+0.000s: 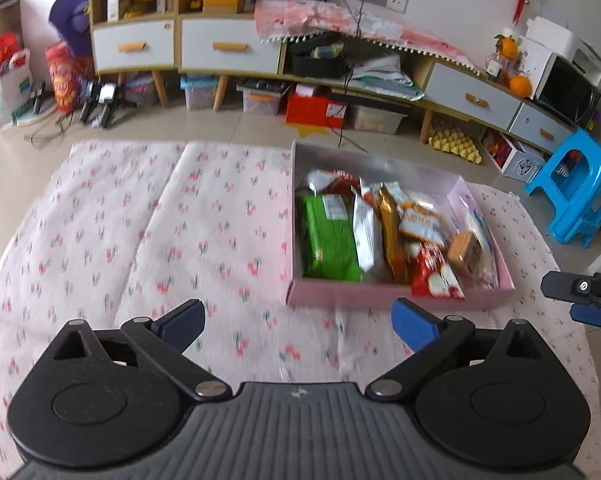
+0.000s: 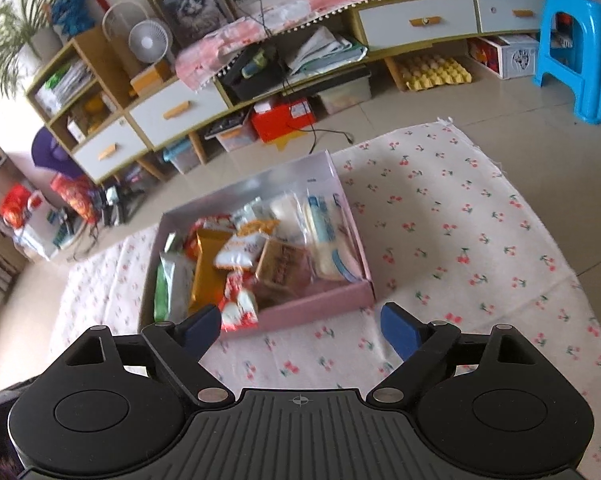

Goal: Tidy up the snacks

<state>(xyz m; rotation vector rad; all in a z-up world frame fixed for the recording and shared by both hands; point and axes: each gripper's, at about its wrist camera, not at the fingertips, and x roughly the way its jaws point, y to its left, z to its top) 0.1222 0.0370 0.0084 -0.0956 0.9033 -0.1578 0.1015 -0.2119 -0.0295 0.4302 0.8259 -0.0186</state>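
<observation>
Left wrist view, entry one: my left tongs point(image 1: 298, 322) stand spread wide with nothing between the blue pads, hovering above the cherry-print white cloth point(image 1: 140, 240), short of the shallow pink cardboard box point(image 1: 380, 298). My right tongs point(image 2: 300, 326) stand equally wide and empty, near the box's front corner; in the left view they show only at the right edge.

Risks, as I judge them:
- Red-and-white wrapped snack point(image 1: 436, 280): it sits against the front wall and seems to ride up over the rim. A careless pass of either tool could tip it out onto the cloth.
- Box: light card on loose fabric. A push against its wall would likely slide it or ruck the cloth.
- Foil packs: slick and crowded, so a pinch on one may drag its neighbour along.

Container contents, left to right in the left view:
- green plastic packet point(image 1: 328, 236), lying flat;
- silver foil pouch point(image 1: 366, 232), on edge;
- gold foil packet point(image 1: 390, 228), on edge;
- orange-and-white small sachet point(image 1: 420, 224);
- brown square biscuit pack point(image 1: 464, 254);
- pale blue-and-white wrapped packs point(image 2: 328, 236) along the right wall.

All snacks I can see lie inside the box; none lies loose on the cloth. Whether they are sorted or merely heaped, I cannot tell.
</observation>
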